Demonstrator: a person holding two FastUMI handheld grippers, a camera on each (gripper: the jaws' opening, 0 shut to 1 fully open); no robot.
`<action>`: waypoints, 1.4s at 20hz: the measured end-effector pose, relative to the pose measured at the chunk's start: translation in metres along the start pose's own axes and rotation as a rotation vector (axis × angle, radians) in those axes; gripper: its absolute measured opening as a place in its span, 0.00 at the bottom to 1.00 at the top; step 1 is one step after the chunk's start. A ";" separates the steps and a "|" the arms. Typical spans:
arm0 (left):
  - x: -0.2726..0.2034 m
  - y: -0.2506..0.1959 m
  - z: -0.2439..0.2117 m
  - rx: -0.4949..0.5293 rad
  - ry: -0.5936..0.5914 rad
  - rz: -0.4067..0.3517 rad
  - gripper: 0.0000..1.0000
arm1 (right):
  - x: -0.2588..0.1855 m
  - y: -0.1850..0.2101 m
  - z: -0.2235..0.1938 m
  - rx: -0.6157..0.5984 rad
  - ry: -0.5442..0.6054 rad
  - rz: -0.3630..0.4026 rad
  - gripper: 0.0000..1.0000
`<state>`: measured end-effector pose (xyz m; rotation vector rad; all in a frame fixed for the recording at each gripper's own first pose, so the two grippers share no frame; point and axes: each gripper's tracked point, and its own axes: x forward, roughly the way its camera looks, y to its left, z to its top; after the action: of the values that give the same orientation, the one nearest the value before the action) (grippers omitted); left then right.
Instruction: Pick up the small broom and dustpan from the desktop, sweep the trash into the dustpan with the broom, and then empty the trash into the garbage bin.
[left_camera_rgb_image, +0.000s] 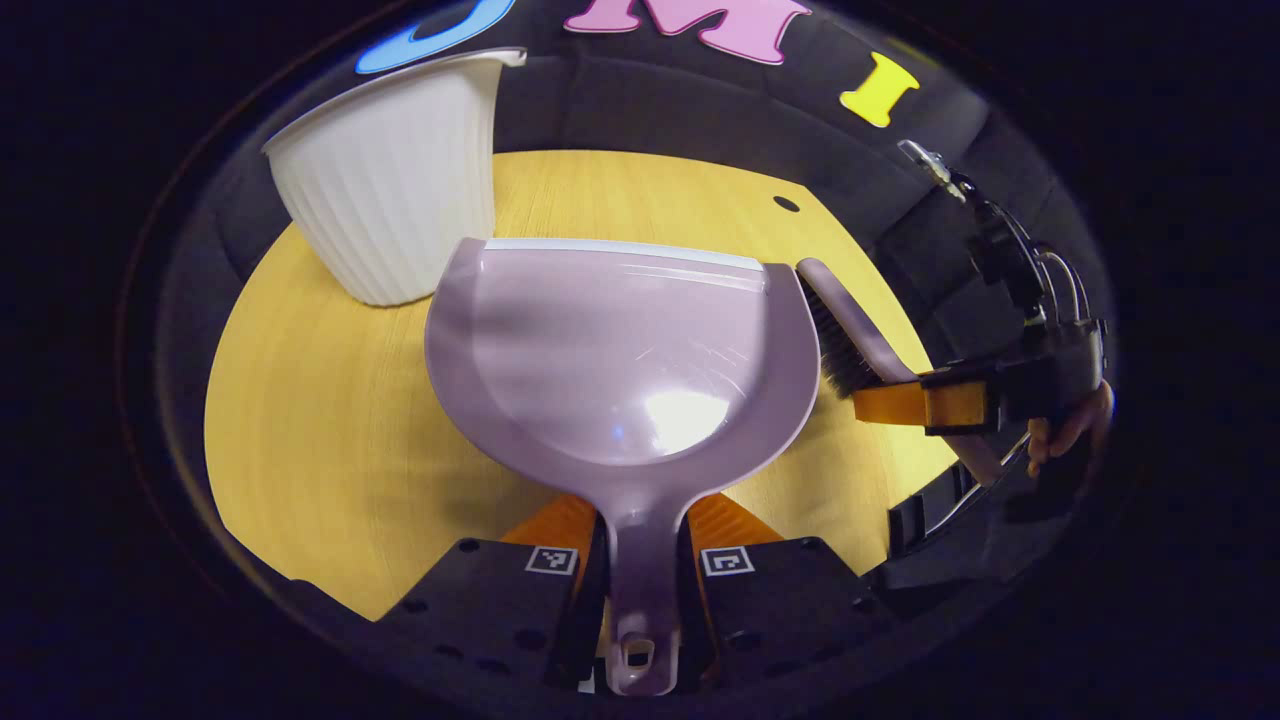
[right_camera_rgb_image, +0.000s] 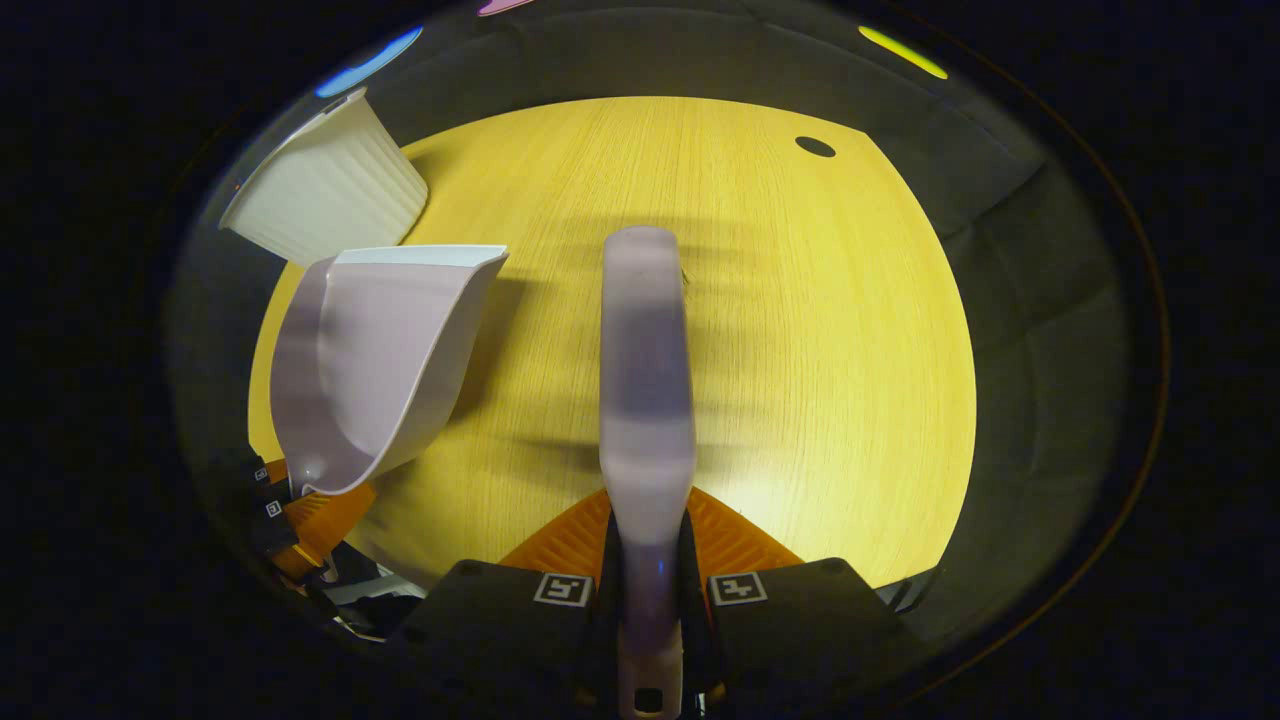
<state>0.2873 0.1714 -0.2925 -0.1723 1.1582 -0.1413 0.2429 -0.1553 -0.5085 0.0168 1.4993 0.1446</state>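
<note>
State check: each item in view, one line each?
Lilac plastic dustpan: held by its handle in the left tool, pan looks empty.
Lilac-handled small broom: gripped in the right tool, above the table.
White ribbed plastic bin: upright on the yellow wooden table, contents not visible.

Lilac dustpan (left_camera_rgb_image: 620, 340) and broom (right_camera_rgb_image: 647, 400) — white ribbed bin (left_camera_rgb_image: 395, 180) — yellow wood-grain desktop (right_camera_rgb_image: 800, 350).

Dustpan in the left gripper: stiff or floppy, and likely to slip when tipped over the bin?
The dustpan looks like rigid moulded plastic; it holds its scoop shape while gripped only by the handle, so probably stiff and light. Its glossy surface suggests it could twist in the left gripper when tipped. The ribbed bin looks light and may tip if knocked.
</note>
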 end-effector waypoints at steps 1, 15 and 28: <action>0.001 0.003 -0.002 -0.007 0.018 0.023 0.29 | 0.004 0.001 -0.001 -0.013 0.015 -0.013 0.29; -0.007 0.002 0.001 -0.050 0.147 0.065 0.30 | 0.010 0.012 -0.013 -0.020 0.082 -0.032 0.32; -0.188 -0.028 0.085 0.156 -0.439 0.014 0.77 | -0.197 0.025 0.061 0.189 -0.613 -0.041 1.00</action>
<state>0.2907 0.1865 -0.0845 -0.0518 0.7071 -0.1708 0.2891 -0.1468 -0.3063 0.1685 0.8958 -0.0371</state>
